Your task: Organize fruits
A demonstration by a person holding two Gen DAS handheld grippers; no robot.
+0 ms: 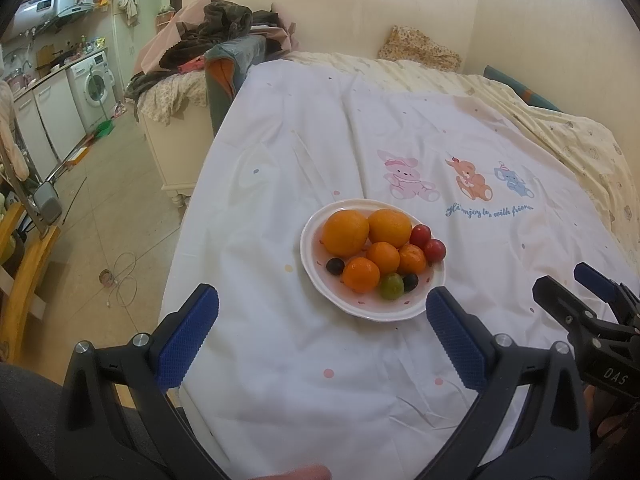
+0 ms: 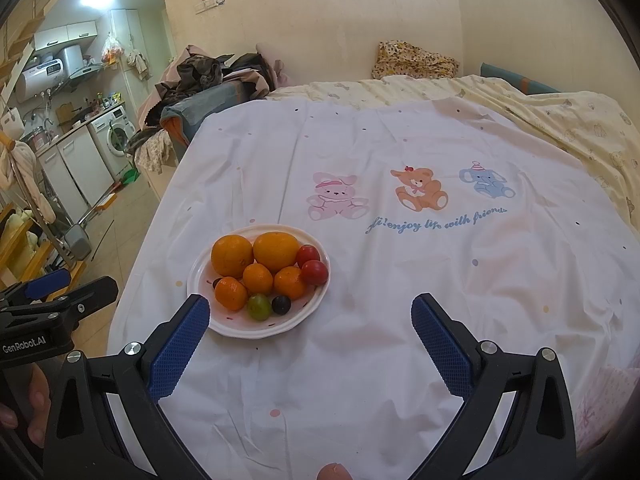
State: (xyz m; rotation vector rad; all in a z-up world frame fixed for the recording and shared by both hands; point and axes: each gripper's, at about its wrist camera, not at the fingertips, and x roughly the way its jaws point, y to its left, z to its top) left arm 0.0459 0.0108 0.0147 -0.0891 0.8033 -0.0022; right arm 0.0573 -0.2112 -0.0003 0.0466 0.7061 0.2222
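A white sheet (image 2: 360,340) with cartoon animals covers the bed; a kitchen with a washer (image 1: 94,84) lies off left. The plate (image 1: 400,312) of fruit (image 1: 346,232) sits before both grippers, left (image 1: 322,312) and right (image 2: 310,322), each spread wide, empty.

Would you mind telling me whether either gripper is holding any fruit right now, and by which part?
Nothing is held. Both the left gripper and right gripper have their jaws wide open, short of the plate of fruit.

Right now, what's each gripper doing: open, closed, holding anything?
Left gripper: open, holding nothing, short of the plate of fruit.
Right gripper: open, holding nothing, over the white sheet.
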